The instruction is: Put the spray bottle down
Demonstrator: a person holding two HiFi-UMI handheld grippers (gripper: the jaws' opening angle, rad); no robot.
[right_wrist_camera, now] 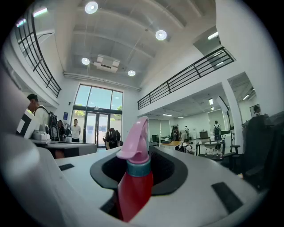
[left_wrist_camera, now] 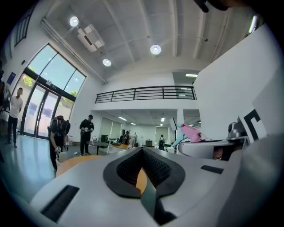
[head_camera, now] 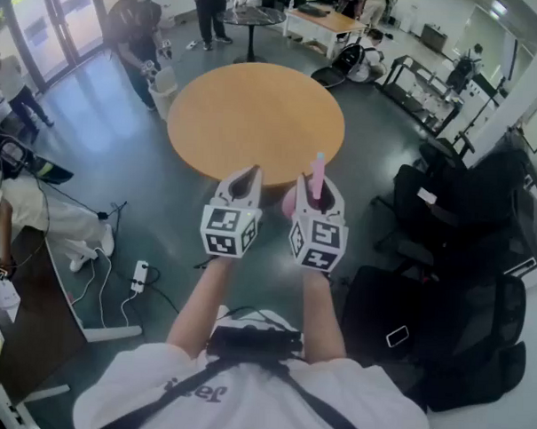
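Note:
A spray bottle [head_camera: 317,171] with a pink head and a red body [right_wrist_camera: 134,181] stands upright between the jaws of my right gripper [head_camera: 318,188], which is shut on its neck and body. Its pink head also shows at the right of the left gripper view [left_wrist_camera: 191,132]. My left gripper [head_camera: 250,175] is held beside it, a little to the left, with its fingertips together and nothing in them [left_wrist_camera: 142,151]. Both grippers point level over the floor, just short of the near edge of a round wooden table [head_camera: 255,120].
Black chairs and bags [head_camera: 464,209] crowd the right side. A power strip with cables [head_camera: 140,275] lies on the floor at the left. People stand beyond the table at the back left [head_camera: 139,35], near a small dark round table [head_camera: 252,17].

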